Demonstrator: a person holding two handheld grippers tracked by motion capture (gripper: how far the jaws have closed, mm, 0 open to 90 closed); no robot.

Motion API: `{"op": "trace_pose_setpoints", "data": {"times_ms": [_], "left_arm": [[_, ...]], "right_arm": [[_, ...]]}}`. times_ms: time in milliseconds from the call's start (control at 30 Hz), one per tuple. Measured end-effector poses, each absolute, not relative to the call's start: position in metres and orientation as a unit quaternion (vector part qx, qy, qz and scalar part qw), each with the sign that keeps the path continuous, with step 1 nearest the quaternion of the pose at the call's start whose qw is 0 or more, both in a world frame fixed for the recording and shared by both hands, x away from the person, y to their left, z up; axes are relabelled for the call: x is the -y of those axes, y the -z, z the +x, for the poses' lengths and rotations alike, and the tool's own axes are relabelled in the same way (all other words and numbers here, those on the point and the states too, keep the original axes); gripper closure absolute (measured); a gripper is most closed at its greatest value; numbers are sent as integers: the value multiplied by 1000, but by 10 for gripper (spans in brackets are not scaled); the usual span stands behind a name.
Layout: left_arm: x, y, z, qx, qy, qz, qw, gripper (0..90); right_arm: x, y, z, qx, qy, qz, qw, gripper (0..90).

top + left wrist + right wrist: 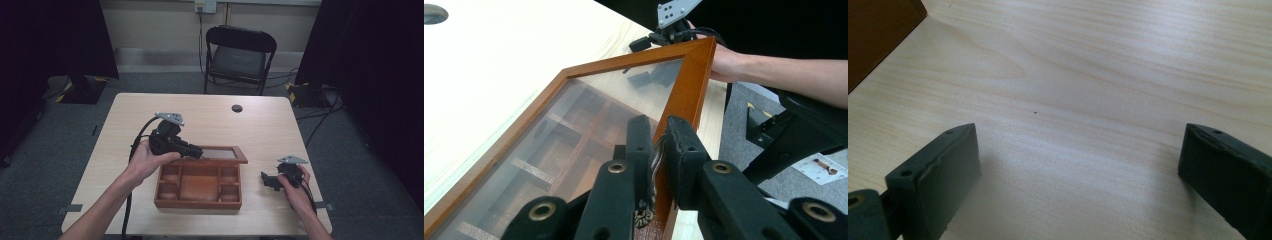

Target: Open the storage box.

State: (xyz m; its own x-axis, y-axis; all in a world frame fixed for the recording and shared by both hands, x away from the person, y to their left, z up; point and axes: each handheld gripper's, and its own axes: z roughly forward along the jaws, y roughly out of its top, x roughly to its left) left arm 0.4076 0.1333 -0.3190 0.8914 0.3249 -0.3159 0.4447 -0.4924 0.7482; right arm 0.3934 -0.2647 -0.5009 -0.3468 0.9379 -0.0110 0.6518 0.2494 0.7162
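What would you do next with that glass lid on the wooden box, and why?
Probably swing the lid a little further back on its hinge. The left gripper is clamped on the lid's wooden frame, the lid stands partly raised over the box, whose compartments look empty, and the right gripper rests open on the table, apart from the box.

Black grippers [192, 150], grey plates, seemingly sleeveless.
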Motion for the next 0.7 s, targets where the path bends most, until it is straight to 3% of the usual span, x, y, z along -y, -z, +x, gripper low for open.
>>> {"op": "trace_pose_setpoints", "data": {"times_ms": [700], "left_arm": [[-134, 310, 417, -224, 57, 860, 454, 814]], "right_arm": [[265, 501, 394, -758, -315, 524, 226, 21]]}}
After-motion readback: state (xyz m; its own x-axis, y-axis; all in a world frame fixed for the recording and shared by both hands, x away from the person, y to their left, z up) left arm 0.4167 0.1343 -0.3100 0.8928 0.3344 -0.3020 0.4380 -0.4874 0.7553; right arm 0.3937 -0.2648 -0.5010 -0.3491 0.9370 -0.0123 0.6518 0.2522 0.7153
